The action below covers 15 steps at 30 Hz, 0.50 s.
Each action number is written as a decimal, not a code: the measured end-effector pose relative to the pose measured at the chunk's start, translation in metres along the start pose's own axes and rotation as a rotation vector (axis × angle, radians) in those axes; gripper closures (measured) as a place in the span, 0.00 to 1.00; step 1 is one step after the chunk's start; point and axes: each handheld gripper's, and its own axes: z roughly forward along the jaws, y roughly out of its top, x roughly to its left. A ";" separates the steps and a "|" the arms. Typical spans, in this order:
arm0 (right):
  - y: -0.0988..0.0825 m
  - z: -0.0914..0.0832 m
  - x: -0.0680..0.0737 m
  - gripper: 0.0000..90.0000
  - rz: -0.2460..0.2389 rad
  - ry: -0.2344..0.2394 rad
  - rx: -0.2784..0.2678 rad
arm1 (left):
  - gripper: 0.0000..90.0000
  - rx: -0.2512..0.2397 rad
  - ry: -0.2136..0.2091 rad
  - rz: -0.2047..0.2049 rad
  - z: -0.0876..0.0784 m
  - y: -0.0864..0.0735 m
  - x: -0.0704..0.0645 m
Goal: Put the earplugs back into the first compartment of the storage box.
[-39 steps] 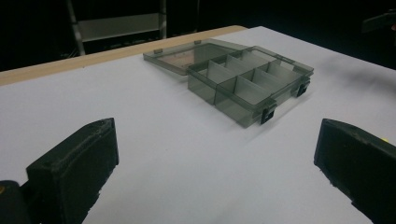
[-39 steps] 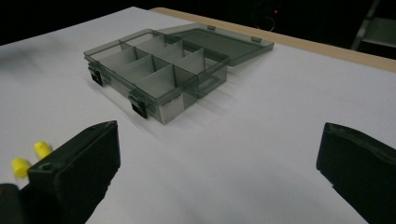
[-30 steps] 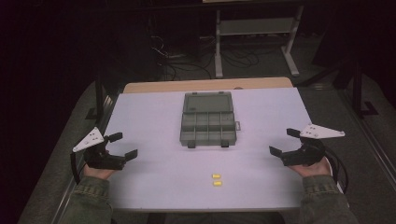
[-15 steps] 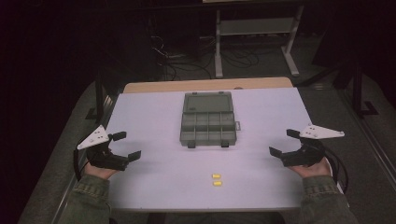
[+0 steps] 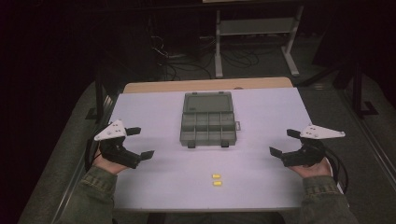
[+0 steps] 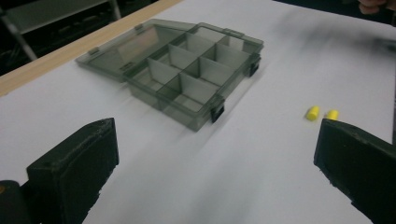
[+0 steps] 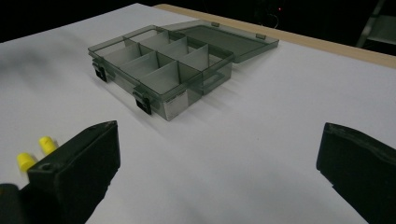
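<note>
Near the table's [image 5: 154, 186] front edge, between the grippers, lie two small yellow plugs [image 5: 215, 179], stubby and side by side, before an open grey compartment box [image 5: 208, 123]; left gripper [image 5: 139, 143] and right gripper [image 5: 281, 142] both have jaws wide apart, holding nothing

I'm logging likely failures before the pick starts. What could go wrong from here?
The two yellow pieces lie close together, so jaws closing on one may knock the other away. They look small and rounded, so they might roll. The organizer box has narrow compartments; a drop could land in the wrong one.
</note>
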 end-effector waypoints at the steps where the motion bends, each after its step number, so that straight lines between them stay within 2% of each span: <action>1: 0.000 0.000 0.000 0.00 0.001 0.000 0.000 | 0.00 0.002 -0.005 0.003 0.002 0.003 -0.001; 8: 0.000 -0.001 -0.001 0.00 0.000 0.000 -0.003 | 0.00 0.027 -0.034 0.027 0.016 0.017 -0.004; 15: 0.000 -0.001 0.000 0.00 -0.002 0.001 -0.002 | 0.00 0.078 -0.086 0.074 0.039 0.031 -0.016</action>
